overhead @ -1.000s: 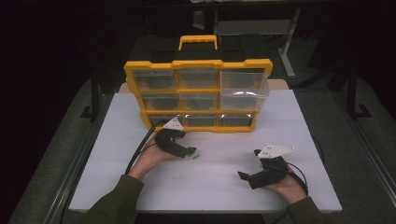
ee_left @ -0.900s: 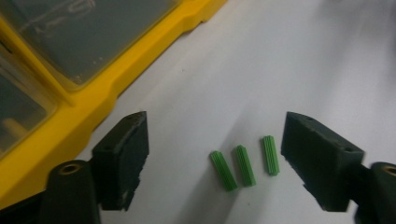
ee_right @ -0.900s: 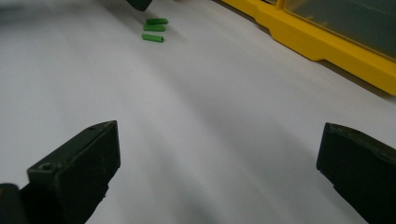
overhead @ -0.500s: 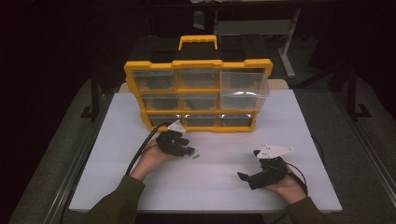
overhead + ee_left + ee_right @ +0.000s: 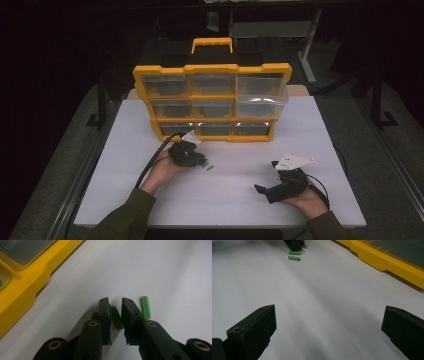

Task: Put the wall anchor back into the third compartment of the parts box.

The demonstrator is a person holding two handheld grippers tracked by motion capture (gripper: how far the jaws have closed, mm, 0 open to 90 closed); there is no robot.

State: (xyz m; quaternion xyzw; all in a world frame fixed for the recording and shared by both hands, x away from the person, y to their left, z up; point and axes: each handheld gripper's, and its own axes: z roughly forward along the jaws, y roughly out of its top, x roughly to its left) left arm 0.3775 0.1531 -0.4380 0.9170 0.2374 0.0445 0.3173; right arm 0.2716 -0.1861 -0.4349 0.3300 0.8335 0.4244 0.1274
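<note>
Two small green ribbed wall plugs lie on the white table (image 5: 125, 150) in front of a yellow organizer box (image 5: 212, 68). In the left gripper view one plug (image 5: 117, 318) lies slanted between the jaws of my left gripper (image 5: 115, 300). The jaws stand only slightly apart around it and it rests on the table. The other plug (image 5: 146, 307) lies just outside the right-hand jaw. From above, my left gripper (image 5: 202, 162) is near the box's bottom row, with green (image 5: 209, 167) at its tip. My right gripper (image 5: 262, 186) rests at the front right, wide open and holding nothing (image 5: 329, 312).
The organizer (image 5: 387, 262) stands upright with clear drawers and a yellow handle (image 5: 212, 42). Its top right drawer (image 5: 261, 95) is pulled out. The box's yellow edge (image 5: 22, 285) lies close to the left of my left gripper. Bare white table stretches between the two grippers.
My left gripper has shifted only slightly at the green plugs. The right gripper has stayed where it was.
</note>
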